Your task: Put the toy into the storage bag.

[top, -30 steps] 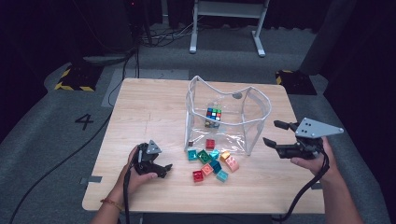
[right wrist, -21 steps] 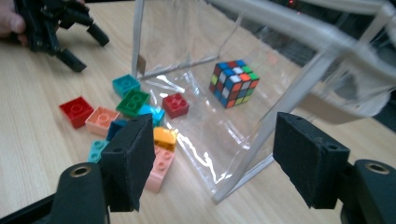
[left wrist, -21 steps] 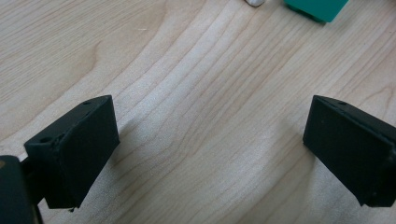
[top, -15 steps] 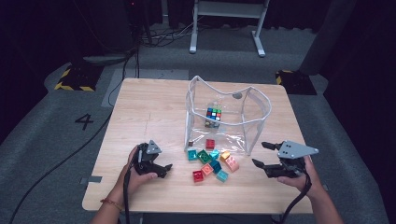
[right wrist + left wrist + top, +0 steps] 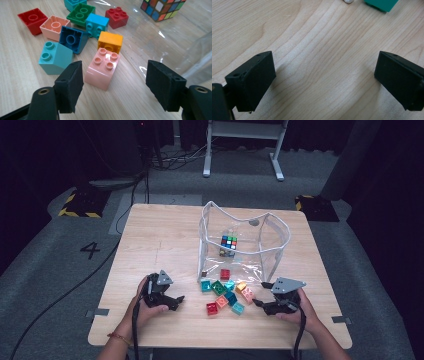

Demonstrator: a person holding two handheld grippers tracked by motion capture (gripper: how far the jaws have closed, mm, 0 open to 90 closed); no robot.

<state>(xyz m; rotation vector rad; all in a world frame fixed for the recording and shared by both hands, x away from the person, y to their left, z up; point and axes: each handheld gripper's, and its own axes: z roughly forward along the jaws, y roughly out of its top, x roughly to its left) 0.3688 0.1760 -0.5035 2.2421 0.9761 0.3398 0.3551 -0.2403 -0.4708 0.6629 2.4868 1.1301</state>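
Several coloured bricks [image 5: 225,292] lie loose on the wooden table [image 5: 160,235], in front of a clear plastic bag [image 5: 272,245]. My right gripper [image 5: 259,305] is low at the right side of the pile and open. In the right gripper view its jaws [image 5: 113,85] stand wide apart, and a pink brick [image 5: 102,68] sits just ahead of the gap, touched by neither pad. An orange brick [image 5: 110,41] and an upturned blue brick [image 5: 72,38] lie behind it. My left gripper [image 5: 173,301] rests left of the pile, open over bare wood [image 5: 324,80].
A Rubik's cube [image 5: 228,243] sits inside the bag, also seen in the right gripper view [image 5: 162,8]. A red brick [image 5: 225,274] lies at the bag's mouth. The table's front edge runs just behind both hands. Dark floor and a white metal stand [image 5: 242,145] lie beyond.
My right gripper has come down from well above the table's right side to table level, close to the pink brick. The left gripper and the bricks have not moved.
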